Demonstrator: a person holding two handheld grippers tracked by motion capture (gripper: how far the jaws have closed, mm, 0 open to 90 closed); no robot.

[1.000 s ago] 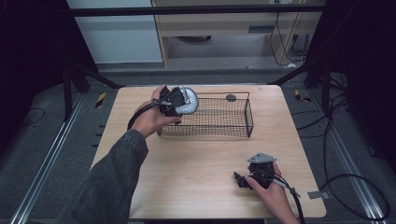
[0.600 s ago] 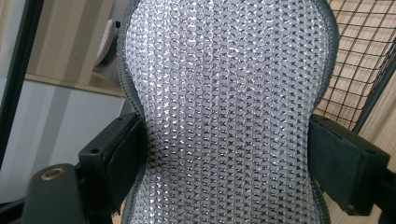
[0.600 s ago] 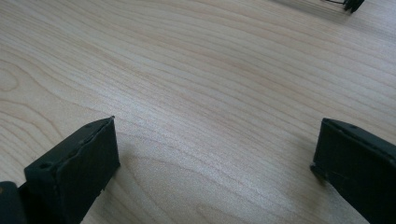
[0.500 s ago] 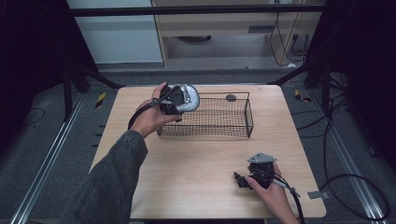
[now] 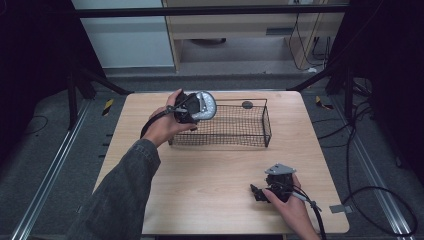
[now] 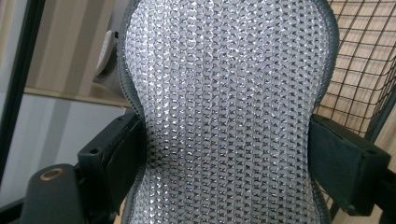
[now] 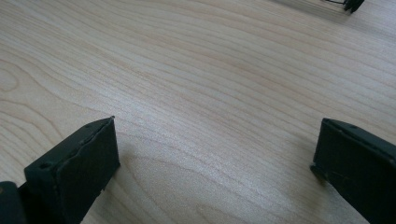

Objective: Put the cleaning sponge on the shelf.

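Where scrubber (image 5: 204, 106) overhangs basket rim (image 5: 235, 101), table (image 5: 210, 175) open

The black wire-mesh basket (image 5: 235, 125) stood across the far middle of the pale wooden tabletop (image 5: 200, 185), its open top partly blocked at the left end by the silver mesh-covered pad (image 5: 204, 106). A small dark round disc (image 5: 247, 104) lay behind it. The near half lay free.

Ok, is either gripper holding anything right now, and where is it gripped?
The left gripper pinches a silvery mesh pad at its narrow waist, above the wire basket's left end. The right gripper is open, holding nothing.
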